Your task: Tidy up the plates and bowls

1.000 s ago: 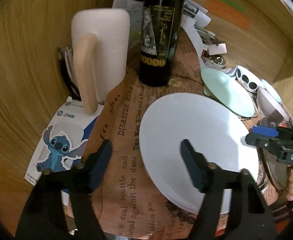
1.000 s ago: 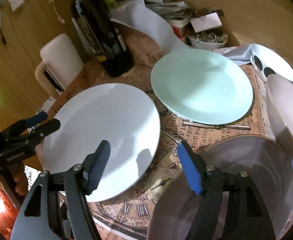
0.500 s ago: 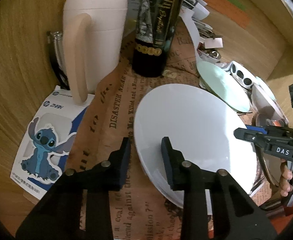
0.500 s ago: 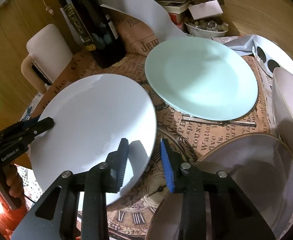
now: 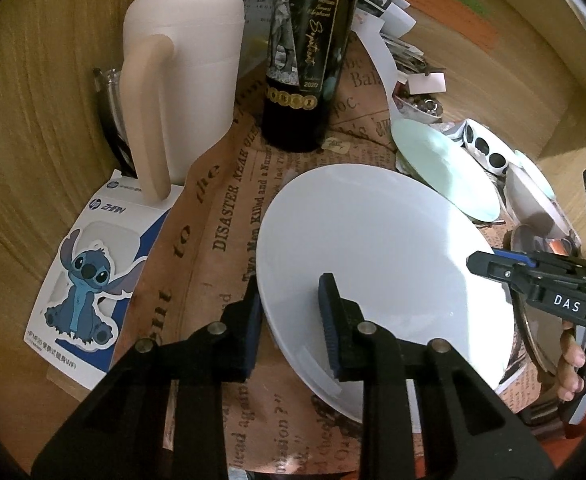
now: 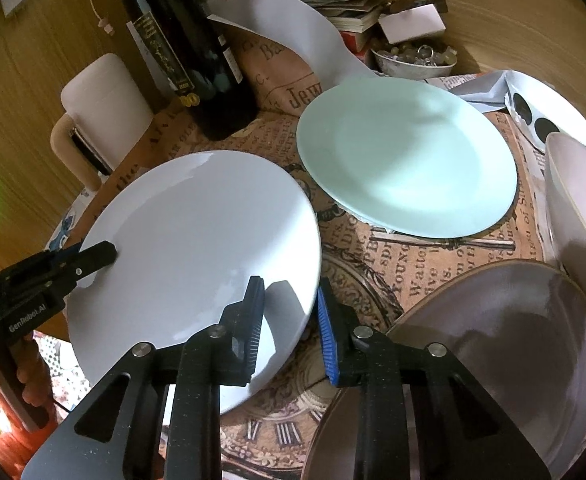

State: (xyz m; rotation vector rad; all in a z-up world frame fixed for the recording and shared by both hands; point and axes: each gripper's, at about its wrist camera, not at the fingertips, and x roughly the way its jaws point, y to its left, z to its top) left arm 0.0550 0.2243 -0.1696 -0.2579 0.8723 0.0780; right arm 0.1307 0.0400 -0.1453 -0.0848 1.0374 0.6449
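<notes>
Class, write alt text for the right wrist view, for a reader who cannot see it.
Two grippers clamp opposite rims of a white plate: the right gripper at its near edge, the left gripper at its far-left edge. Behind lie a pale green plate, a dark wine bottle and a white mug on a newspaper-print cloth.

The wine bottle [image 5: 309, 56] loses its neck to the frame's top edge, while the brown plate [image 6: 493, 360] runs off the bottom.

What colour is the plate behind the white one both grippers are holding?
Pale mint green plate, plain and unpatterned; clearest in the right wrist view.
</notes>
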